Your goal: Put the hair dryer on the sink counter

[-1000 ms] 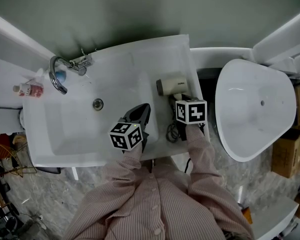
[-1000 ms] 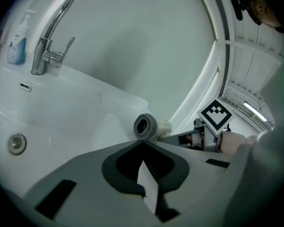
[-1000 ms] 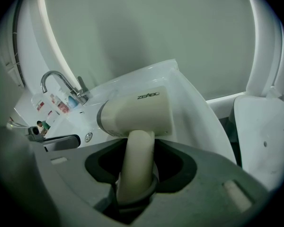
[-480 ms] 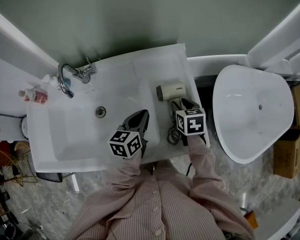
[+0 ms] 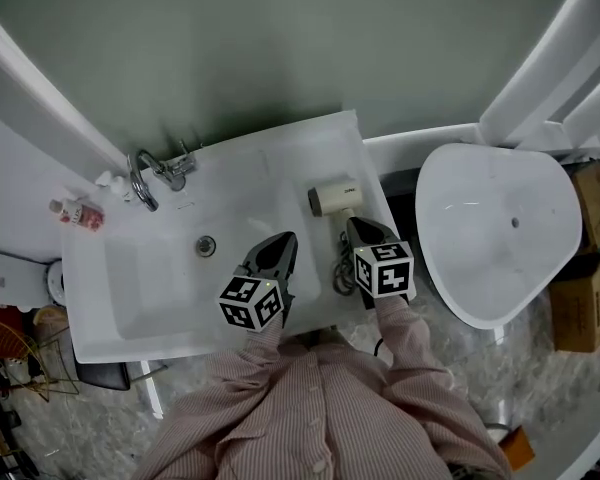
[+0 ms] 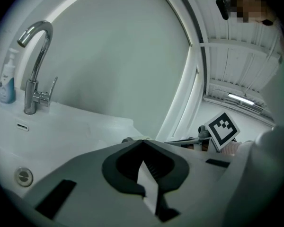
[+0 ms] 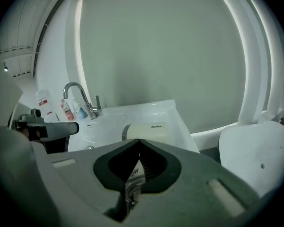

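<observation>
Lying flat on the sink counter, right of the basin, the hair dryer is found just ahead of the right gripper, the left gripper being further off. Its barrel is laid crosswise to the jaws, nozzle toward the basin. The right jaws have just been closed on nothing, and the left ones are held together too.

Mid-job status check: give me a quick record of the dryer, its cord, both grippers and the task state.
hair dryer: lying on the sink counter, right of the basin, untouched
cord: bunched by the counter's front edge
left gripper: shut, empty, above the basin
right gripper: jaws just closed, shut on nothing, above the cord
task: hair dryer already on the counter
</observation>
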The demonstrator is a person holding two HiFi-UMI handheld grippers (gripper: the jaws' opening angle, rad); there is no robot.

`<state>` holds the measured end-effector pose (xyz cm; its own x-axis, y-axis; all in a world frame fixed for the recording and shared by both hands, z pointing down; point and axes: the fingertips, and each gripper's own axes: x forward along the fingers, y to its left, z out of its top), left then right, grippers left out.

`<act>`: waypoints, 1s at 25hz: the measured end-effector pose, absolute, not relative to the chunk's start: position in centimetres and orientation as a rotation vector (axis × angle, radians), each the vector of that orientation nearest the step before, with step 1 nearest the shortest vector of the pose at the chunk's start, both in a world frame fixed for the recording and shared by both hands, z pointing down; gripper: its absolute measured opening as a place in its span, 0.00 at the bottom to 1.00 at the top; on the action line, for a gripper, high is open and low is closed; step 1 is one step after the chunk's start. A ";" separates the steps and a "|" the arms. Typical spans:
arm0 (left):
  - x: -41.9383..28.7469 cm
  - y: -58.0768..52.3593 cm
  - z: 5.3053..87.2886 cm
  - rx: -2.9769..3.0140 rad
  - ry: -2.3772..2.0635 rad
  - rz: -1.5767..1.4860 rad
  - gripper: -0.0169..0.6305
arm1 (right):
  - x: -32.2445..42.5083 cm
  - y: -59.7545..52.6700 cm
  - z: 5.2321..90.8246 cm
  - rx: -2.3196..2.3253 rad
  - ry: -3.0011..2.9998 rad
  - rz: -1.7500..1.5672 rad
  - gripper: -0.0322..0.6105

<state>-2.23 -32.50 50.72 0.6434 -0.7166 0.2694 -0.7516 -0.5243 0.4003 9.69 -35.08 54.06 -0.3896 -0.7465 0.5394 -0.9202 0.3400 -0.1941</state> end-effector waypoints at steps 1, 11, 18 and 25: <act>-2.1 -32.3 50.4 2.391 -1.144 0.095 0.02 | 9.5 -34.9 53.6 1.474 -2.286 0.678 0.06; -2.9 -31.0 46.6 2.491 -1.199 0.048 0.02 | 8.8 -33.4 48.3 1.486 -2.566 0.701 0.06; -3.9 -30.1 44.0 2.541 -1.263 0.017 0.02 | 9.4 -32.1 45.2 1.503 -2.662 0.665 0.06; -5.2 -29.4 42.1 2.562 -1.334 -0.015 0.02 | 10.2 -30.8 42.5 1.512 -2.729 0.547 0.06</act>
